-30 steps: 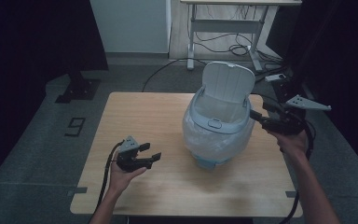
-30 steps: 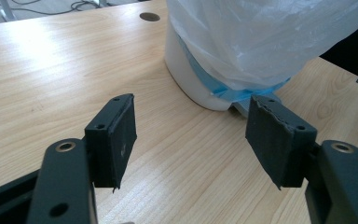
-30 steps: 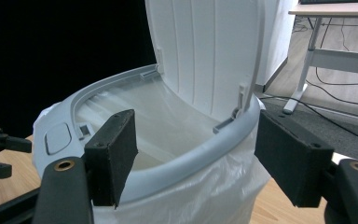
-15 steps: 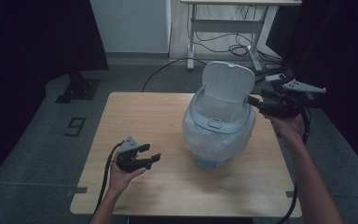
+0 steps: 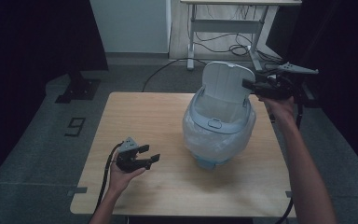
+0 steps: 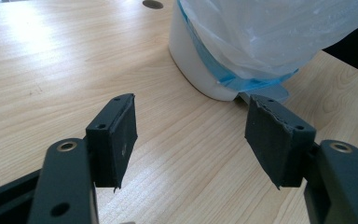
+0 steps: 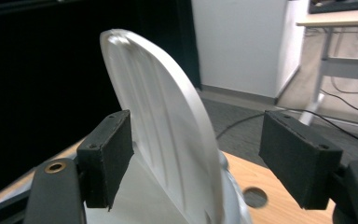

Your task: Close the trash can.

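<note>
- Right gripper (image 5: pixel 249 85) has moved up and left, now at the raised lid (image 5: pixel 226 84); jaws wide, straddling its edge, gripping nothing.
- Left gripper (image 5: pixel 149 155) unmoved near-left, jaws wide, empty.
- Bin (image 5: pixel 219 133) unmoved, table (image 5: pixel 135 112) centre-right.

We see a light wooden square table (image 5: pixel 140 116) carrying a white plastic bin lined with a clear bag (image 5: pixel 219 135), its lid upright. From the bin, bare wood stretches left and toward the near edge; a round cable hole (image 7: pixel 254 197) sits just behind it.
</note>
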Tool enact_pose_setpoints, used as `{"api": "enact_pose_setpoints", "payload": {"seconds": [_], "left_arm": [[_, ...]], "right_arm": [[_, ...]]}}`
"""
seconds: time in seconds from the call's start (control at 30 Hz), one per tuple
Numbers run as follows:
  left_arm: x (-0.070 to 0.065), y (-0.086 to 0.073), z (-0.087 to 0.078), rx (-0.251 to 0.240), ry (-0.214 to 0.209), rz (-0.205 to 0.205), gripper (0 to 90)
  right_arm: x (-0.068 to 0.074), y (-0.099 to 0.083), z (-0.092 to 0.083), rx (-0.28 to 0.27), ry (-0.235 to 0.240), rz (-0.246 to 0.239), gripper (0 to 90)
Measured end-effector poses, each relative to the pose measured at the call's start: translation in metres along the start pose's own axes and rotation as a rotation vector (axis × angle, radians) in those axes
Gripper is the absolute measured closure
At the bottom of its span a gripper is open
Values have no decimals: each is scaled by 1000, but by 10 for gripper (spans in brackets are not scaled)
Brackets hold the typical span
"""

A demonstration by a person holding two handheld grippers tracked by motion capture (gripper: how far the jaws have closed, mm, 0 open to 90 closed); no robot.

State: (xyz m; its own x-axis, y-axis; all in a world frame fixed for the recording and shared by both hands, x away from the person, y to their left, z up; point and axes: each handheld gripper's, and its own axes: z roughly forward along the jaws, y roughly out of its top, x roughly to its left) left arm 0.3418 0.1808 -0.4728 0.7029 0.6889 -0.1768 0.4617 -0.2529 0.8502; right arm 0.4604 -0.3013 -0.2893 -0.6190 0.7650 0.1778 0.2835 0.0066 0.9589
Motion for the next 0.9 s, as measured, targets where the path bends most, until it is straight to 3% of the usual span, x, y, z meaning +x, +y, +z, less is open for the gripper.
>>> {"api": "enact_pose_setpoints", "payload": {"seconds": [0.13, 0.33, 0.53, 0.7, 0.8, 0.9], "left_arm": [[0, -1, 1, 5, 0, 3, 337], [-1, -3, 2, 8, 1, 0, 337], [-2, -6, 3, 22, 7, 0, 336], [-1, -6, 3, 20, 13, -3, 336], [0, -7, 3, 24, 20, -2, 336], [1, -9, 4, 32, 24, -3, 336]], "right_arm": [[10, -1, 5, 27, 115, 9, 259], [36, -17, 1, 94, 191, -14, 182], [59, -53, 0, 137, 224, -23, 162], [66, -63, 0, 112, 152, -50, 203], [75, -63, 4, 133, 7, -161, 204], [75, -61, 8, 137, -24, -140, 208]]}}
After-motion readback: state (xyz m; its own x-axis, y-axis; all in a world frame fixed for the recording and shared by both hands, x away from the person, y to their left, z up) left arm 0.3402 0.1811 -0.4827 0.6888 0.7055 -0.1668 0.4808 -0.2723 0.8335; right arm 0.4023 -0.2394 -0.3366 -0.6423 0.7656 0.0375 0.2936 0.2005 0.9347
